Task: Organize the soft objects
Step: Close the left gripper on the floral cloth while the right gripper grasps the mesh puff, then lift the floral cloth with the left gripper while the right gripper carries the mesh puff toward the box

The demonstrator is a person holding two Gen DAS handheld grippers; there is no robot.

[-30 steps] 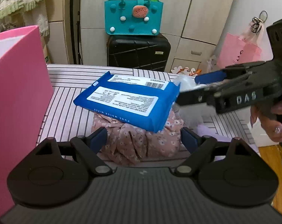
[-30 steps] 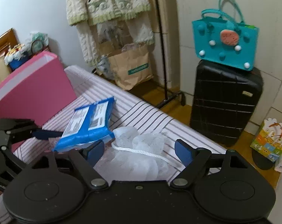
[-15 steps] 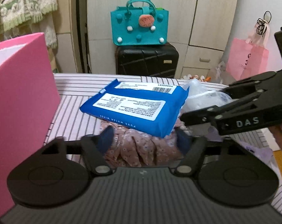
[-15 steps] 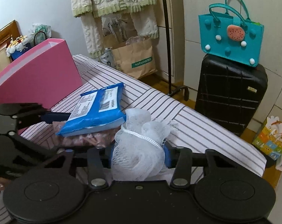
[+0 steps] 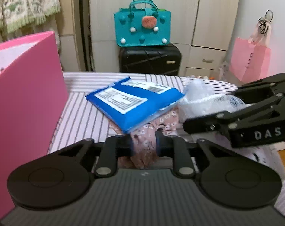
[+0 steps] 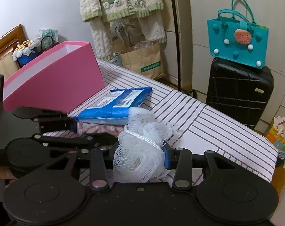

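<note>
Left tool [image 5: 144, 142] pinches the pink floral cloth [image 5: 151, 131] beneath the blue wipes pack [image 5: 134, 101]; right tool [image 6: 140, 159] clamps the white mesh sponge [image 6: 140, 146], likely both bound for the pink box [image 6: 53, 82] on the striped bed [image 6: 208, 124].

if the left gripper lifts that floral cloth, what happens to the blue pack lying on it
The floral cloth looks limp, bunched narrow between the shut left gripper, so it will probably drape and stretch rather than lift flat. The blue wipes pack rests tilted across it, with a smooth wrapper, so it will likely slide off or tip toward the striped sheet.
</note>
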